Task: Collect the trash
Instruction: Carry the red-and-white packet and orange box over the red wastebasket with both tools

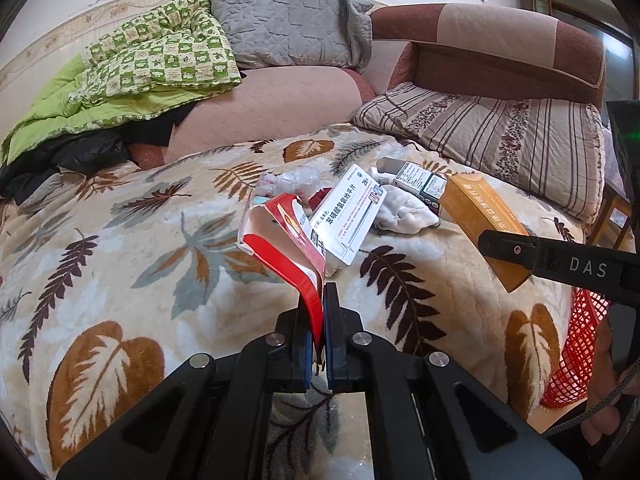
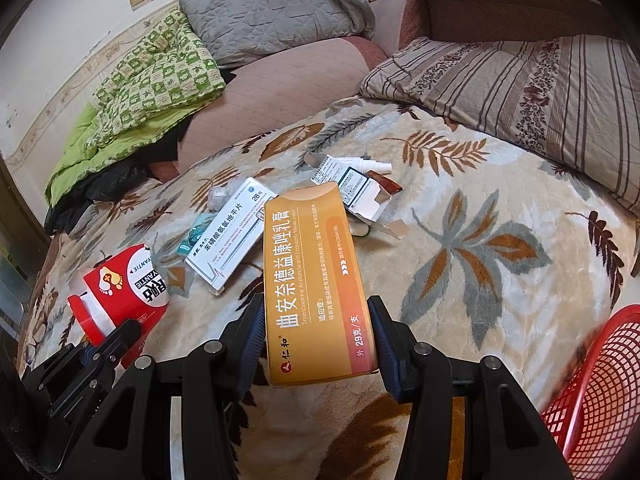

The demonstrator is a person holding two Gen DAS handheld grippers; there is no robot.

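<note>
- Two grippers are at work over a leaf-patterned blanket [image 1: 120, 240], and each holds one box.
- The left gripper [image 1: 323, 312] is pinched tight on a flap of one red box [image 1: 280, 236], which hangs open and tilted above the blanket.
- The right gripper [image 2: 318, 334] is clamped on the sides of one orange box [image 2: 312, 280], held lengthwise between its fingers.
- One white box [image 2: 230, 232] lies on the blanket just beyond both grippers, beside one crumpled white tissue [image 1: 404, 210].
- One dark-labelled carton [image 2: 352, 188] lies opened farther back.
- One red mesh basket [image 2: 596, 392] stands at the right edge, near the right gripper.
</note>
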